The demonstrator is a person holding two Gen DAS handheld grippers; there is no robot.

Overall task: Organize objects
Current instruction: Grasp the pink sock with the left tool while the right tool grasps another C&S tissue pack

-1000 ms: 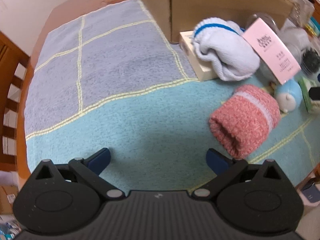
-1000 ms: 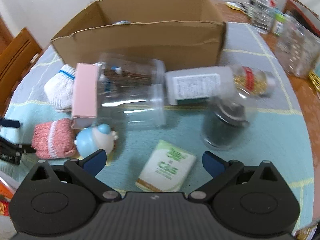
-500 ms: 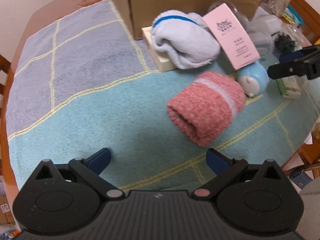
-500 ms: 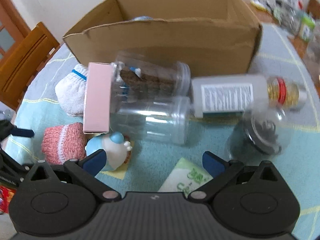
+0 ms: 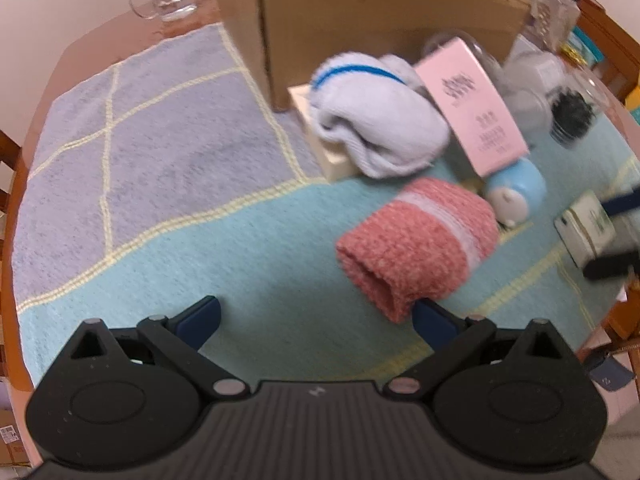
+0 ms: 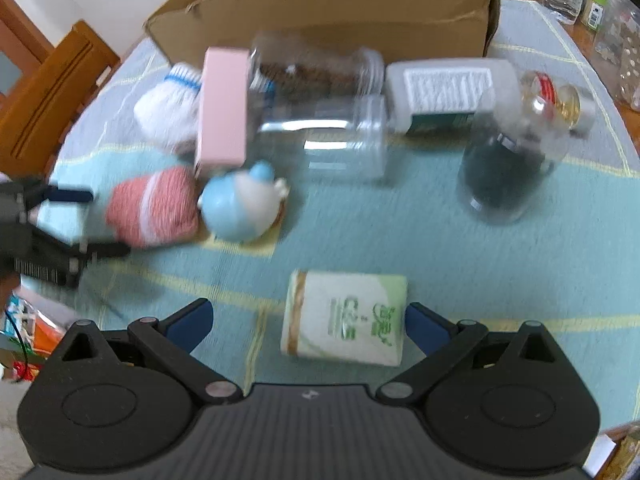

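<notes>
From the left wrist, the left gripper (image 5: 316, 318) has its jaws spread, the pink rolled sock (image 5: 416, 248) just off its right finger; better centre it first. From the right wrist, the right gripper (image 6: 306, 322) straddles the green packet (image 6: 344, 318), jaws spread; close squarely.

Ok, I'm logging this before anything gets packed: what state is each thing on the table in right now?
cardboard box: open at the top, upright.
pink sock: rolled up, lying on the cloth.
white sock: bundled, resting on a cream box.
pink carton: closed, lying against the jars.
clear jar: on its side.
green-and-white pack: lying flat between the fingers, ungripped.
left gripper: open.
right gripper: open.
</notes>
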